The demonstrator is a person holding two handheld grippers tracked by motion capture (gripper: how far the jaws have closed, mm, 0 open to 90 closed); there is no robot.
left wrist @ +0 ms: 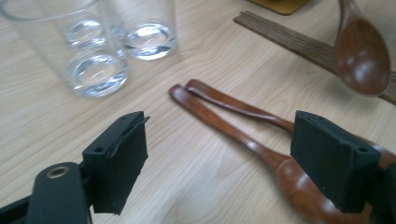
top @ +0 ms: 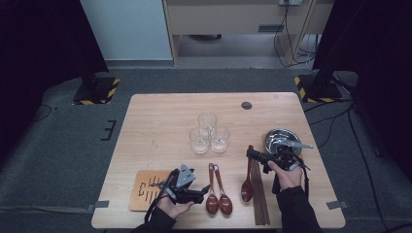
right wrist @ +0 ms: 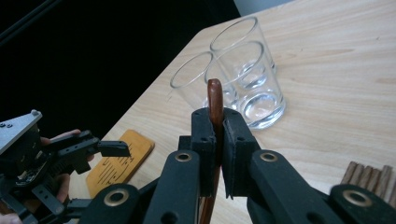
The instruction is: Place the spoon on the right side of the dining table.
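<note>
1. Your right gripper (right wrist: 215, 140) has its fingers (right wrist: 203, 135) clamped on the handle of a brown wooden spoon (top: 248, 182); in the right gripper view the handle's tip stands up between the pads.
2. In the high view that spoon runs from the gripper at the right of the table (top: 160, 111) down to its bowl near the front edge, just beside a bundle of dark chopsticks (top: 260, 199).
3. Your left gripper (left wrist: 224, 161) hangs with its fingers (left wrist: 123, 158) apart, nothing between them, above the table's front left.
4. Two more spoons (left wrist: 224, 119) lie side by side on the wood under the left gripper, their handles touching at the far end; the right finger covers part of one bowl.
5. Three clear glasses (top: 209, 133) stand clustered at the middle of the table, touching or nearly so.
6. A steel bowl (top: 279, 138) sits at the right, just behind your right hand (top: 286, 177).
7. A slotted wooden coaster (top: 145, 189) lies at the front left, beside your left hand (top: 172, 206).
</note>
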